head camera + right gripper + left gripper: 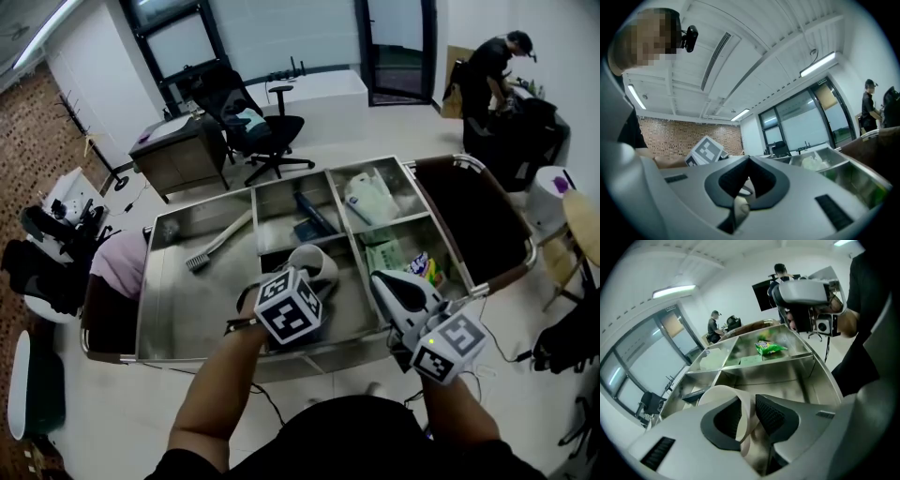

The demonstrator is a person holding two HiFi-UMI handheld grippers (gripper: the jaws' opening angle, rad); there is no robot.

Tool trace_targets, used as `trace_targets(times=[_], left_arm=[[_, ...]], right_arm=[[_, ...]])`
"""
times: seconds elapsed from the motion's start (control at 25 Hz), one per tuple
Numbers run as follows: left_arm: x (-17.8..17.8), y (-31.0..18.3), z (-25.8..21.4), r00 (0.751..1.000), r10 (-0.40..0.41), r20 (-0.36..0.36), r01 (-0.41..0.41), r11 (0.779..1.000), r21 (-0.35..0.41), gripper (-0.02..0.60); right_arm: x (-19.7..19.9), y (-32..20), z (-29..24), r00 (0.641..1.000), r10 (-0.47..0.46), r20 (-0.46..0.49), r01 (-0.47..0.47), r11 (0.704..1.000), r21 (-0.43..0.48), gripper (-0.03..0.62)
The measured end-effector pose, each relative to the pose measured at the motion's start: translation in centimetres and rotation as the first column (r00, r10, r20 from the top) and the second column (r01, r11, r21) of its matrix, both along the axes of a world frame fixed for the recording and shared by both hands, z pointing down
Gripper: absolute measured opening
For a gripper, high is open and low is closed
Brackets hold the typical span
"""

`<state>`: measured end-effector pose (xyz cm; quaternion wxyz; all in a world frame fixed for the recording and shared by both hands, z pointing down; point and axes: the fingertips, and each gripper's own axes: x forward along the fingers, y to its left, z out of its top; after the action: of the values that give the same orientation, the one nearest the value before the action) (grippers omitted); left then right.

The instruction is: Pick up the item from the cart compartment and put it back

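Left gripper (pixel 747 401): the fingers are closed on the wall of the white cup (pixel 719 391), one finger inside the rim and one outside. Only the left gripper view shows this, as the marker cube hides the contact from the head view. The head view places the cup in the middle front compartment of the cart (pixel 178 309). Right gripper (pixel 749 161): the fingers are together and empty, held right of the cup and pointing over the cart. A green packet (pixel 769 348) lies well beyond the left fingers.

Showed a pale glossy floor (pixel 403 127), a black office chair (pixel 267 131) beside a grey desk (pixel 178 155), dark-framed glass panels (pixel 281 33) along the far wall, a brick-patterned wall (pixel 28 131) on the left, a white ceiling (pixel 759 37) with a long vent (pixel 716 58), and bright strip lights (pixel 816 64) overhead.
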<state>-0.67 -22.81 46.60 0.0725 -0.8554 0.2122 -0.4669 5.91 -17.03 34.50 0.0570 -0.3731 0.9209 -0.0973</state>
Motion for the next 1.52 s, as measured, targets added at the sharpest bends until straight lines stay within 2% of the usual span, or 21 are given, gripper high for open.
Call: trace_targets(times=[0.08,0.16,0.28,0.4,0.48,0.64,0.68,0.72,0.84,1.04,1.24,1.44,1.52], left_arm=[[-0.1,0.5,-0.9,0.995,-0.033,-0.095,0.034,0.999,0.007,0.097],[-0.3,0.9,-1.8,0.978,-0.075,-0.193,0.077,0.997,0.003,0.095],[-1.0,1.2,-3.0,0.932,-0.147,-0.331,0.151,0.988,-0.014,0.094],[-1.9,1.1,-4.2,0.883,-0.194,-0.427,0.209,0.978,-0.011,0.094],[-2.5,1.1,-5.4,0.835,-0.219,-0.505,0.246,0.969,-0.012,0.094],[-3.3,2.0,-8.6,0.690,-0.230,-0.686,0.300,0.954,-0.018,0.094],[-3.5,2.3,-9.3,0.661,-0.225,-0.716,0.311,0.950,-0.012,0.094],[-3.6,2.6,-9.9,0.640,-0.218,-0.737,0.322,0.947,0.000,0.094],[-3.9,3.6,-11.5,0.605,-0.190,-0.774,0.338,0.941,0.033,0.091],[-4.9,5.4,-12.6,0.542,-0.187,-0.819,0.367,0.930,0.030,0.091],[-6.4,7.6,-14.0,0.461,-0.167,-0.872,0.419,0.907,0.048,0.089],[-7.5,9.5,-14.5,0.437,-0.162,-0.885,0.455,0.889,0.062,0.086],[-7.9,10.0,-14.4,0.419,-0.169,-0.892,0.468,0.882,0.053,0.086]], right_arm=[[-0.2,0.1,0.1,1.000,-0.002,-0.002,0.002,1.000,-0.002,0.014],[-0.5,0.2,0.2,1.000,-0.007,-0.002,0.007,1.000,-0.002,0.014],[-1.0,0.3,0.1,1.000,-0.014,0.001,0.014,1.000,-0.001,0.014],[-1.5,0.5,0.0,1.000,-0.025,0.004,0.025,1.000,-0.001,0.014],[-1.8,0.6,0.0,1.000,-0.029,0.004,0.029,1.000,0.000,0.014],[-2.0,0.7,0.2,1.000,-0.030,0.008,0.030,1.000,-0.002,0.014],[-2.0,0.7,0.3,0.999,-0.031,0.008,0.031,1.000,-0.002,0.014],[-2.1,0.7,0.3,0.999,-0.031,0.008,0.031,1.000,-0.003,0.014],[-2.1,0.7,0.4,0.999,-0.033,0.009,0.033,0.999,-0.001,0.014],[-2.1,1.3,0.2,0.999,-0.035,0.021,0.035,0.999,0.005,0.014],[-1.7,1.6,0.0,0.999,-0.035,0.031,0.035,0.999,0.010,0.014],[-1.8,1.9,0.1,0.998,-0.040,0.045,0.040,0.999,0.000,0.014],[-2.0,1.9,0.1,0.998,-0.044,0.048,0.044,0.999,0.000,0.014]])
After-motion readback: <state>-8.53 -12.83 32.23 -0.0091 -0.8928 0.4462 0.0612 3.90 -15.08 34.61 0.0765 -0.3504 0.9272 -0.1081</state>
